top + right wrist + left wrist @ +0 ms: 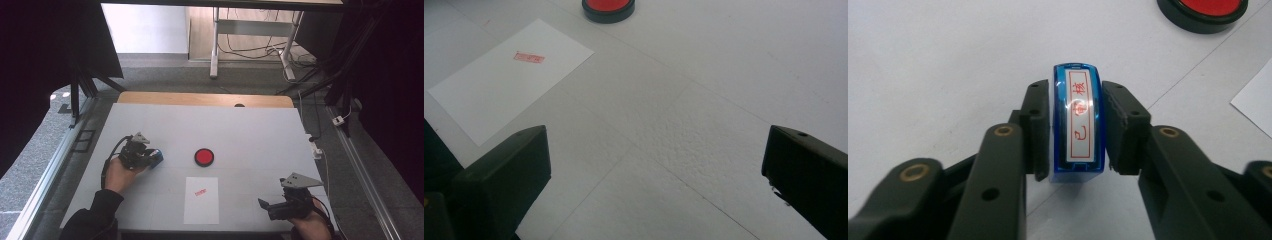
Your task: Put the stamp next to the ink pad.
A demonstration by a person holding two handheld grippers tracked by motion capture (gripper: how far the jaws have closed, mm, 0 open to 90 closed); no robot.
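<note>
A: High view — what lies on the table (260, 130)?
B: Left gripper (150, 156) holds a blue stamp (157, 158) left of the red ink pad (204, 156); paper (201, 200) bears a red imprint (200, 192); right gripper (265, 205) rests near the front right edge.

A: Left gripper view?
B: Jaws clamp the stamp (1079, 122) by its sides, label facing the camera; ink pad (1204, 12) at upper right.

A: Right gripper view?
B: Jaws spread wide, grasping nothing, above bare table (704, 100); paper (509, 75) and pad (608, 9) beyond.

Soft even overhead light, dark surrounds, small glare on the blue stamp (1078, 125), slightly blurry frames.
</note>
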